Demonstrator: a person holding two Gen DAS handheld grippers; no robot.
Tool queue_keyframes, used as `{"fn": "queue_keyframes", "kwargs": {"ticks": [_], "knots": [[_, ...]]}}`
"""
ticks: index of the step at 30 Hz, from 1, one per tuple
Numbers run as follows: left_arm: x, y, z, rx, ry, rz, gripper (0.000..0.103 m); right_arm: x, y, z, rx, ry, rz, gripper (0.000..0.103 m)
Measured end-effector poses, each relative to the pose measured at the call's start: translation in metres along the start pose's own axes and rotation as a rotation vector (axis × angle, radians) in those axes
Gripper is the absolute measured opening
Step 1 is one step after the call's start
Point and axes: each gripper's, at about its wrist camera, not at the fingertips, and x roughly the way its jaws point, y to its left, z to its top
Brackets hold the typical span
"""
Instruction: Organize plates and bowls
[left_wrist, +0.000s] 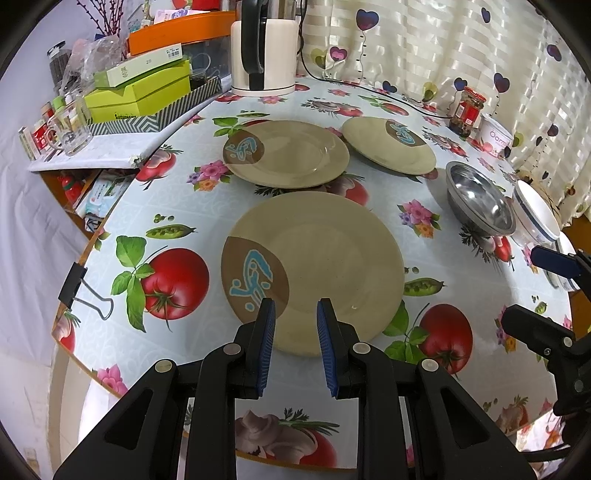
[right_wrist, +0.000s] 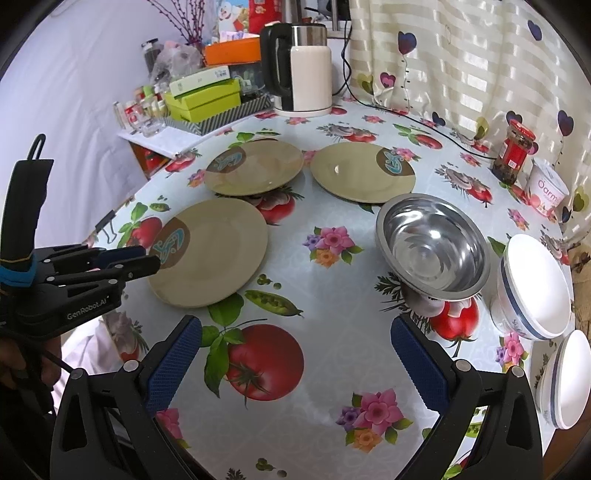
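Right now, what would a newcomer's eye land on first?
Three tan plates: the nearest plate sits just ahead of the left gripper, two more behind it. To their right gleams a steel bowl, with white bowls at the table's right edge. Both grippers are empty.

Both tools are black plastic clamps with ridged blue pads on the fingers and round silver pivot pins. The left gripper, at nine o'clock in the right wrist view, carries white "GenRobot.AI" lettering, a blue band and a thin black cable.
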Motion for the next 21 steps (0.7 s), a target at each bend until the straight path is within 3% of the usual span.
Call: {"fn": "queue_keyframes", "kwargs": {"ticks": [21], "knots": [[0.0024, 0.0059, 0.0062, -0.007, -0.006, -0.009, 0.024, 0.0072, -0.0012, 0.0034, 0.003, 0.021, 0.004, 0.100]]}}
